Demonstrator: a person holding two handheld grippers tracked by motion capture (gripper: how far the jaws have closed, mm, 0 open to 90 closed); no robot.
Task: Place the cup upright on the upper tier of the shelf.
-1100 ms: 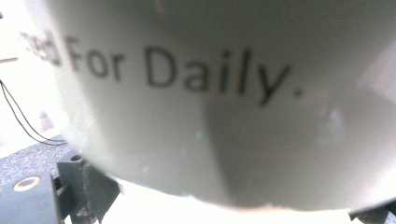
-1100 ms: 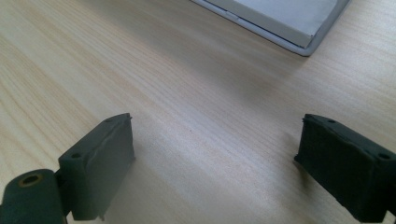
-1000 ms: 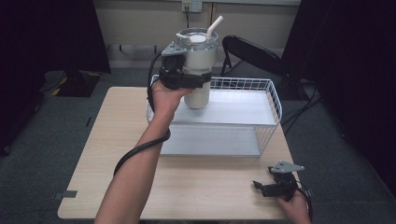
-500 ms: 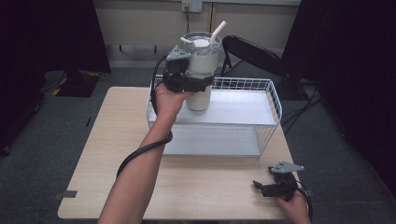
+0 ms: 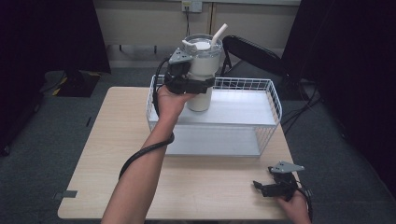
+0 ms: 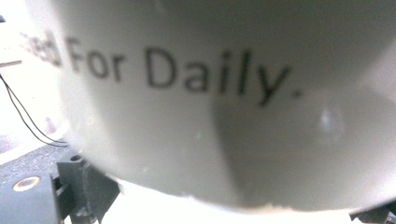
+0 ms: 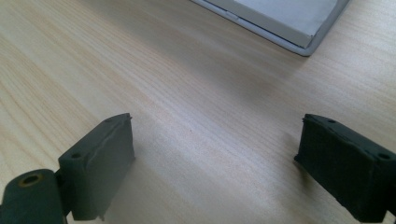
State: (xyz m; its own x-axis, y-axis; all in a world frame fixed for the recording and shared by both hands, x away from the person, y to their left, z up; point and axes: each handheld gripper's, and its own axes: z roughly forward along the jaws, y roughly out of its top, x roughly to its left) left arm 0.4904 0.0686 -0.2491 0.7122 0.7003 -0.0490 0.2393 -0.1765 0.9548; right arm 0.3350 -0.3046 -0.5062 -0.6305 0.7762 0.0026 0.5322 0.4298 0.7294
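Observation:
A big white tumbler (image 5: 201, 70) with a clear lid and a white straw is held upright over the far left part of a white wire basket (image 5: 275, 100). My left gripper (image 5: 189, 84) is shut on its side. Its base sits low, inside the basket's rim; whether it touches the floor I cannot tell. In the left gripper view the tumbler's wall (image 6: 210, 93) is very close, with black print reading "For Daily." on it. My right gripper (image 5: 261, 186) rests at the table's near right corner, open, with bare wood between its jaws (image 7: 215, 163).
The basket stands on a light wooden table (image 5: 116, 140), and its near corner (image 7: 289, 32) shows in the right gripper view. A black chair (image 5: 252, 51) stands behind the table. A dark curtain hangs at each side.
The left gripper has carried the tumbler a little to the right and slightly down toward the basket. The right gripper has stayed still.

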